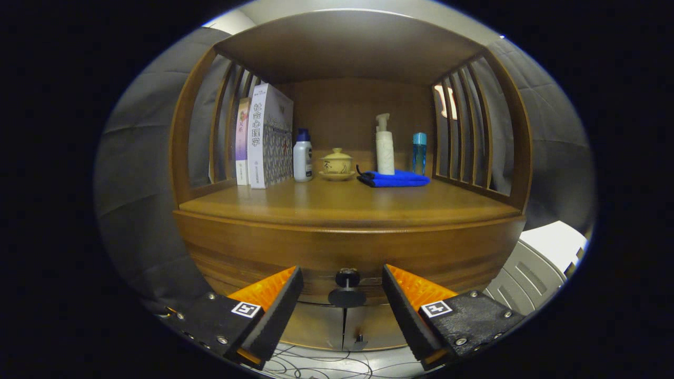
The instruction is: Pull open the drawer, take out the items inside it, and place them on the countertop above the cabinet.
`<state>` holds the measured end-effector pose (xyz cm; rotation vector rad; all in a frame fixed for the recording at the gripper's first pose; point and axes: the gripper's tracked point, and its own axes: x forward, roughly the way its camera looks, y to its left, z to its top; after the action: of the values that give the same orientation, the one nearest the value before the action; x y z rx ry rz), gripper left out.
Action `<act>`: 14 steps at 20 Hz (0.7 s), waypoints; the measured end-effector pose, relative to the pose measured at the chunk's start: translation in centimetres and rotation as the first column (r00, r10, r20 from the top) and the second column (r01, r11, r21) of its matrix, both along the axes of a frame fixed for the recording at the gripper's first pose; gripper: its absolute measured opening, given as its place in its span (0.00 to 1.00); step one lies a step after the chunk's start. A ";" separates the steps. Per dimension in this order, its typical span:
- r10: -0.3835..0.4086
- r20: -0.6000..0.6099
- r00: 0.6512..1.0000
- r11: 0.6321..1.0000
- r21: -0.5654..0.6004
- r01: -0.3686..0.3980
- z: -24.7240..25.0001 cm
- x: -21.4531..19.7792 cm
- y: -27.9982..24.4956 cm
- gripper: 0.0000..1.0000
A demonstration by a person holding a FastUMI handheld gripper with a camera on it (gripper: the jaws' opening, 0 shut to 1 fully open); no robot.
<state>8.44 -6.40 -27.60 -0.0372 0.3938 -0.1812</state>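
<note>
A wooden cabinet stands ahead of me, its drawer front [316, 252] closed under the countertop [347, 202]. A dark round knob [347, 278] sticks out from the middle of the drawer front. My gripper [343, 276] is open, and the knob sits between its two fingertips with a gap on each side. Neither finger touches the knob. What the drawer holds is hidden.
At the back of the countertop stand books [266, 138], a white bottle [302, 157], a lidded tea bowl [337, 164], a folded blue cloth [395, 179], a pump bottle [384, 147] and a blue bottle [419, 152]. Slatted sides and a roof enclose the shelf. Two lower doors [345, 326] sit below the drawer. A white box [547, 258] lies to the right.
</note>
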 end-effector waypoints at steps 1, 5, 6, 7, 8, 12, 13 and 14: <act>-0.003 -0.007 1.000 1.000 -0.005 0.003 -0.4 0.1 0.0 0.94; -0.016 -0.022 1.000 1.000 -0.007 0.016 -1.5 0.5 -0.4 0.85; -0.018 -0.025 1.000 1.000 -0.008 0.018 -1.9 0.7 -0.4 0.78; -0.021 -0.035 0.999 1.000 -0.014 0.020 -2.3 0.9 -0.7 0.71; -0.027 -0.044 0.999 0.999 -0.026 0.026 -2.8 1.0 -0.9 0.64; -0.011 -0.037 0.999 0.999 -0.036 0.009 -3.4 1.0 -1.0 0.47; -0.009 -0.027 1.000 1.000 -0.028 0.009 -3.6 1.0 -1.0 0.43; -0.017 -0.019 1.000 1.000 -0.014 0.017 -3.5 1.1 -1.0 0.40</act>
<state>9.51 -7.44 -31.10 -0.0490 0.4119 -0.2002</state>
